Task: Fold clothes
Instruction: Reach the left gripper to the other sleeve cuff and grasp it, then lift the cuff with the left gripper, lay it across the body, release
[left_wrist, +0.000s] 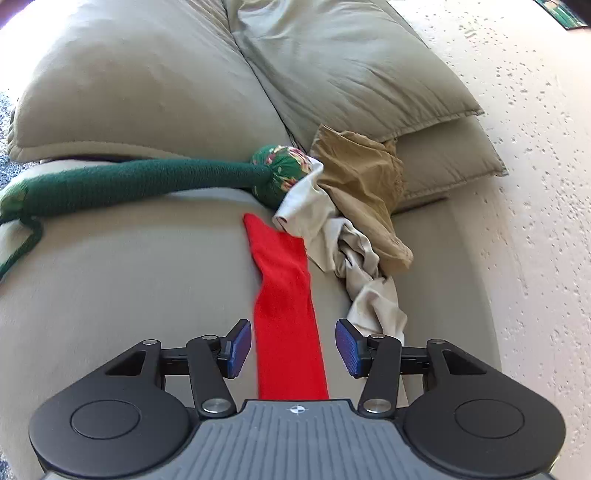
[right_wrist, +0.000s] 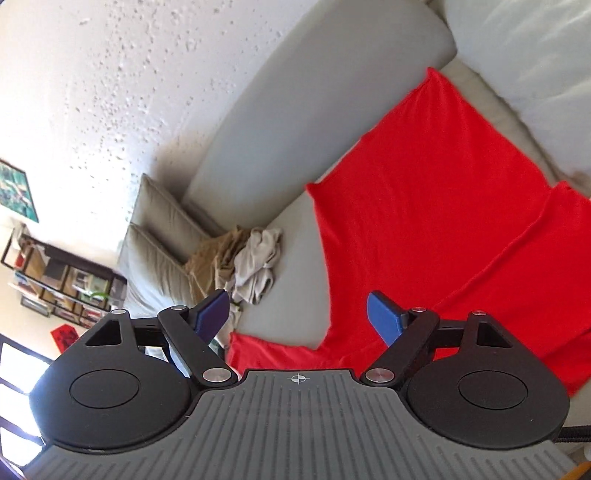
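Observation:
A red garment (right_wrist: 424, 206) lies spread flat on the beige sofa seat (right_wrist: 280, 314), filling the right half of the right wrist view. One narrow red part of the red garment (left_wrist: 286, 306) runs away from me in the left wrist view, passing between the blue pads of my left gripper (left_wrist: 291, 349). Those pads stand apart on either side of the cloth, so the left gripper is open. My right gripper (right_wrist: 297, 319) is open too, hovering over the garment's lower left edge with nothing between its pads.
A crumpled pile of tan clothes (left_wrist: 365, 188) and off-white clothes (left_wrist: 354, 258) sits at the sofa's far end by the armrest (left_wrist: 450, 155). A long green knitted roll (left_wrist: 133, 184) lies along the back cushions (left_wrist: 155, 85). A textured wall (right_wrist: 110, 74) and a shelf (right_wrist: 55, 284) stand beyond.

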